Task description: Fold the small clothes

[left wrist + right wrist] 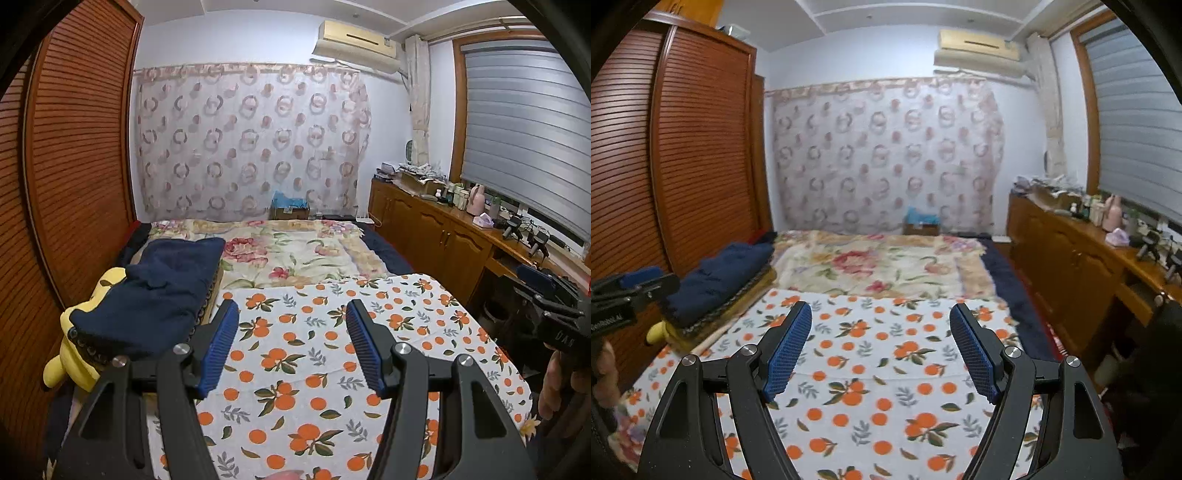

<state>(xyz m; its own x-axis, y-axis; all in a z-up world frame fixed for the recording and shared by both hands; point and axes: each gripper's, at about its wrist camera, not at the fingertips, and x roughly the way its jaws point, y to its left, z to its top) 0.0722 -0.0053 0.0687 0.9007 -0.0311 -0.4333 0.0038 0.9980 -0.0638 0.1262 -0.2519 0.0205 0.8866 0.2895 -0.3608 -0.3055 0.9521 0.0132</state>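
A dark navy garment (pixel 162 291) lies bunched on the left side of the bed, over a yellow plush toy (pixel 79 343); it also shows in the right wrist view (pixel 716 277). My left gripper (pixel 291 314) is open and empty, held above the orange-print cloth (pixel 332 354), to the right of the garment. My right gripper (pixel 881 314) is open and empty above the same cloth (pixel 871 362). The right gripper shows at the right edge of the left wrist view (pixel 550 295), and the left gripper at the left edge of the right wrist view (pixel 624 291).
A floral blanket (pixel 288 251) covers the far half of the bed. A slatted wooden wardrobe (pixel 74 166) stands at the left. A wooden cabinet (pixel 436 229) with bottles and clutter runs along the right under a window blind. A patterned curtain (pixel 251 140) hangs on the far wall.
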